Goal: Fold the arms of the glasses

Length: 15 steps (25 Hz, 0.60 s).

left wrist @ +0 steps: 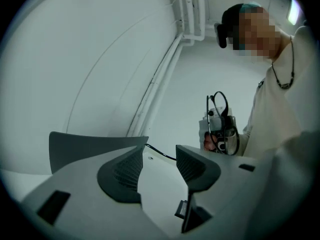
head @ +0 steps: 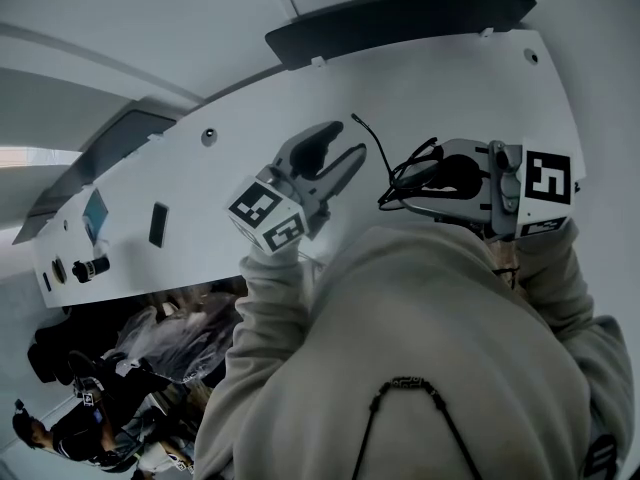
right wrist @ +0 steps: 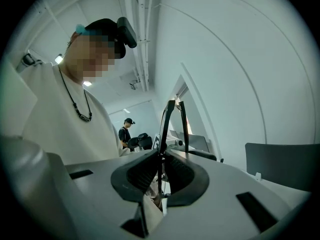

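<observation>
Toward three o'clock of the head view, the right tongs (head: 432, 178) are clamped on the glasses (head: 408, 173), holding the thin black frame up off the white table (head: 180, 218). The right gripper view bears this out: the right tongs (right wrist: 161, 166) are pinched together on a slim part of the frame, and two dark wires (right wrist: 165, 127) climb from the bite toward twelve o'clock.

The left tongs (head: 338, 155) sit just beside the glasses, at their nine o'clock, jaws wide apart with nothing between them. In the left gripper view the gap between them (left wrist: 159, 159) is bare. The glasses show there well off at two o'clock, not lined up with it.

One thin strand runs out of the frame toward eleven o'clock in the head view. I take it for an arm not yet folded, though it is too fine to be sure.

The step in hand looks like bringing the empty tongs to that arm. To do it well:

- Hold the right grip steady and firm without squeezing harder, since so thin a frame would likely bend or twist.
- Swing the left tongs round until the arm lies against one pad, meeting it well out from the hinge.
- Push the arm across the back of the frame along the hinge's own swing, not sideways.
- Ease off near the end, so the frame is not levered out of the right tongs.
</observation>
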Each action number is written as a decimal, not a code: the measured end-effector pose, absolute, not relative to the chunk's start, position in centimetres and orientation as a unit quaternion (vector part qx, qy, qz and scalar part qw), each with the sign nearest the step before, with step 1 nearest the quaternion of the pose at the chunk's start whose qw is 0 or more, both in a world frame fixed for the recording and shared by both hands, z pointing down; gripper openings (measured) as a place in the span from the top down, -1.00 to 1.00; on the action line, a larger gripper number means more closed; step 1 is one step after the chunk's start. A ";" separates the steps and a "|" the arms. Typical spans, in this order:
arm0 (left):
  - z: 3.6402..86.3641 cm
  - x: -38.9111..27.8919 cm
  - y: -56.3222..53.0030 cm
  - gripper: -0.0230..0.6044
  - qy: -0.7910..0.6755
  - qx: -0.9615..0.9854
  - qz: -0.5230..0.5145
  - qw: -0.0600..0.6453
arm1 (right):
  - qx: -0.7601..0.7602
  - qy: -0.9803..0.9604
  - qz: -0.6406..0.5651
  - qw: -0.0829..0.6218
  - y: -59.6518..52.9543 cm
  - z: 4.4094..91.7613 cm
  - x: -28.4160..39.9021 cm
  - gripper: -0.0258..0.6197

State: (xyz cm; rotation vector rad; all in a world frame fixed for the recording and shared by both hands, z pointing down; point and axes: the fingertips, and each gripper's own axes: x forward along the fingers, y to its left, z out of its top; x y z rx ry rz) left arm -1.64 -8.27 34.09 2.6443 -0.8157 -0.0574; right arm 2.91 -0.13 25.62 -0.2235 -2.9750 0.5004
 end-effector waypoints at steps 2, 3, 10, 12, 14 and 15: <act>34.5 -1.1 -8.6 0.32 -0.288 0.939 -0.011 0.188 | -0.082 -0.982 0.160 0.056 0.2 25.4 3.0 0.74; 34.7 -0.7 -8.6 0.32 -0.288 0.939 -0.002 0.187 | -0.085 -0.982 0.158 0.055 0.3 25.4 3.2 0.74; 34.0 0.6 -9.3 0.32 -0.273 0.944 0.002 0.184 | -0.122 -0.979 0.153 0.054 1.1 25.2 3.3 0.74; 33.8 0.7 -9.4 0.33 -0.270 0.946 0.001 0.180 | -0.124 -0.978 0.157 0.053 1.0 25.3 3.3 0.74; 33.5 0.3 -9.5 0.52 -0.278 0.945 0.001 0.171 | -0.123 -0.978 0.161 0.053 1.0 25.4 3.4 0.74; 33.2 0.0 -9.5 0.60 -0.284 0.944 -0.002 0.168 | -0.121 -0.978 0.162 0.055 1.0 25.5 3.4 0.74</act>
